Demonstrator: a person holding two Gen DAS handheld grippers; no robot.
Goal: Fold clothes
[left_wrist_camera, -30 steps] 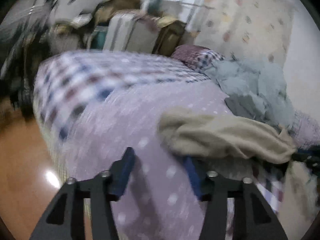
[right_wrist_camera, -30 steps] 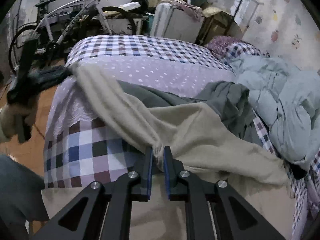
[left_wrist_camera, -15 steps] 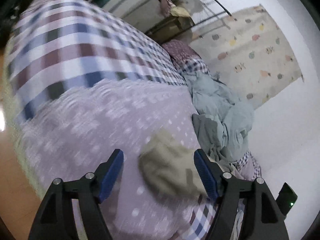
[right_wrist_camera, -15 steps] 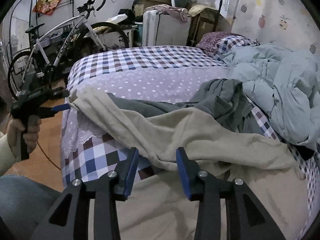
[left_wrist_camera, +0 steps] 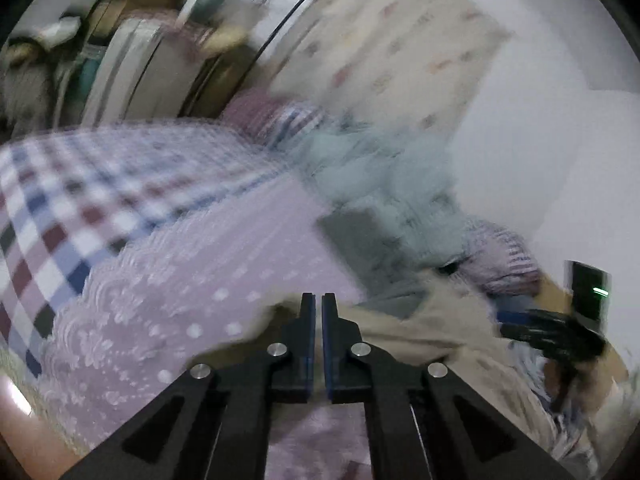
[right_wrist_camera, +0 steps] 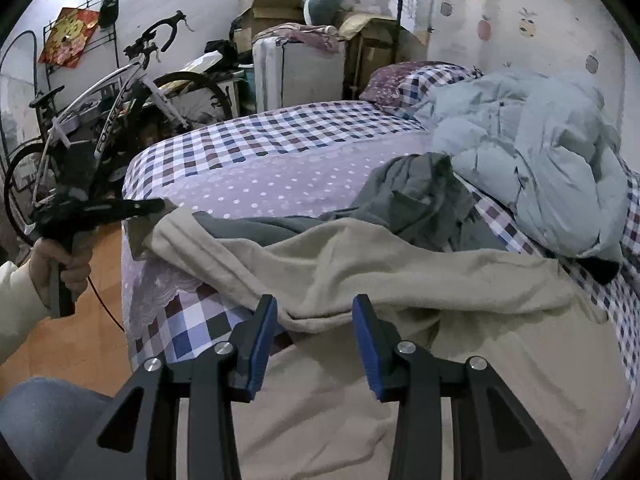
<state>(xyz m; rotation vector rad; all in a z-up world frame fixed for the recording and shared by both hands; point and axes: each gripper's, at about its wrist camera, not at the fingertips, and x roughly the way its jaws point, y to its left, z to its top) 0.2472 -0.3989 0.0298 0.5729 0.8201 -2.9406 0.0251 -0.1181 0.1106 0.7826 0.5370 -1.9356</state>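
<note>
A beige garment (right_wrist_camera: 400, 280) lies across the near part of the bed, with a grey garment (right_wrist_camera: 412, 196) partly under it. My right gripper (right_wrist_camera: 314, 312) is open, its jaws on either side of a beige fold near the bed's front edge. My left gripper (left_wrist_camera: 318, 304) is shut on the far corner of the beige garment (left_wrist_camera: 420, 320). In the right wrist view the left gripper (right_wrist_camera: 158, 208) holds that corner at the bed's left edge. The left wrist view is blurred.
The bed (right_wrist_camera: 280, 168) has a checked and dotted purple cover. A pale blue duvet (right_wrist_camera: 540, 168) is heaped at the right by a pillow (right_wrist_camera: 412, 76). A bicycle (right_wrist_camera: 120, 92), a suitcase (right_wrist_camera: 300, 68) and boxes (right_wrist_camera: 272, 0) stand behind. Wooden floor (right_wrist_camera: 96, 320) lies left.
My left gripper has closed on the beige garment's corner. My right gripper has let go of the beige fold and opened wider.
</note>
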